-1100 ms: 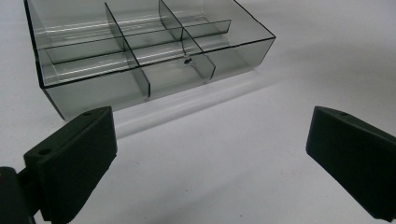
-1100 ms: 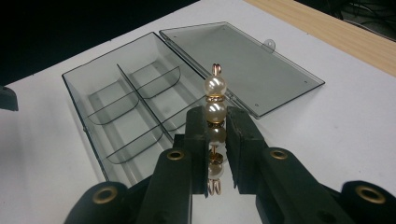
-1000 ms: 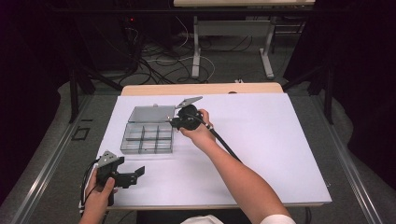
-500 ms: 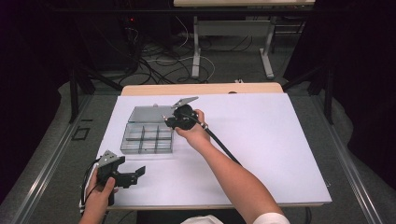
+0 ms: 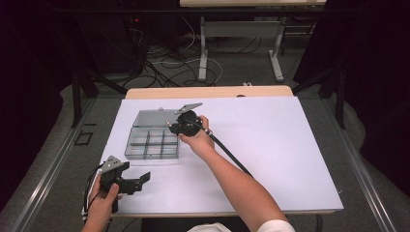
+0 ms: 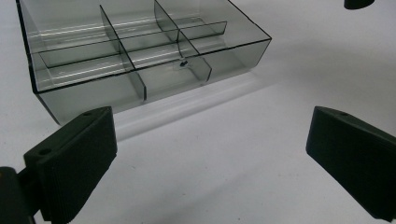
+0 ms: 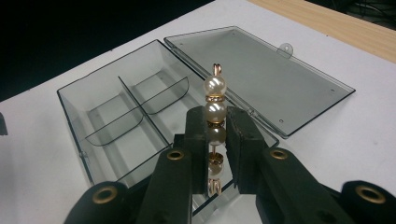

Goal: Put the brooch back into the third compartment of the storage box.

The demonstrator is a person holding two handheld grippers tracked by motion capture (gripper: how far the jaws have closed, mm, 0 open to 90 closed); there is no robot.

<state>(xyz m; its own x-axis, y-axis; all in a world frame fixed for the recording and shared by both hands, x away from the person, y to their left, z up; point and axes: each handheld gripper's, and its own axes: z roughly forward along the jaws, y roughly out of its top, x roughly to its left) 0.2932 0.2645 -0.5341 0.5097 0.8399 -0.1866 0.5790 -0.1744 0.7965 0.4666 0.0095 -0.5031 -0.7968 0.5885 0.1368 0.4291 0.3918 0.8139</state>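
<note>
A clear grey compartment box (image 5: pixel 152 143) lies open on the white table, its lid (image 5: pixel 152 117) flat behind it. My right gripper (image 5: pixel 173 126) hovers over the box's right end. In the right gripper view its jaws are shut (image 7: pixel 215 126) on a short gold-linked string of pearls (image 7: pixel 215 86) that stands upright above the box (image 7: pixel 126 116) and next to the lid (image 7: pixel 261 70). My left gripper (image 5: pixel 145 180) rests near the table's front left, open, with nothing between its jaws (image 6: pixel 210 135). It faces the box (image 6: pixel 140 56), whose compartments look bare apart from a small dark speck.
The white sheet (image 5: pixel 290 145) covers the table, with a wooden edge (image 5: pixel 208 92) showing at the back. The right gripper's cable (image 5: pixel 232 157) trails along the forearm. Dark floor, cables and table legs lie beyond.
My right gripper has crept slightly left over the box with the pearls still held. The left gripper has stayed in place.
</note>
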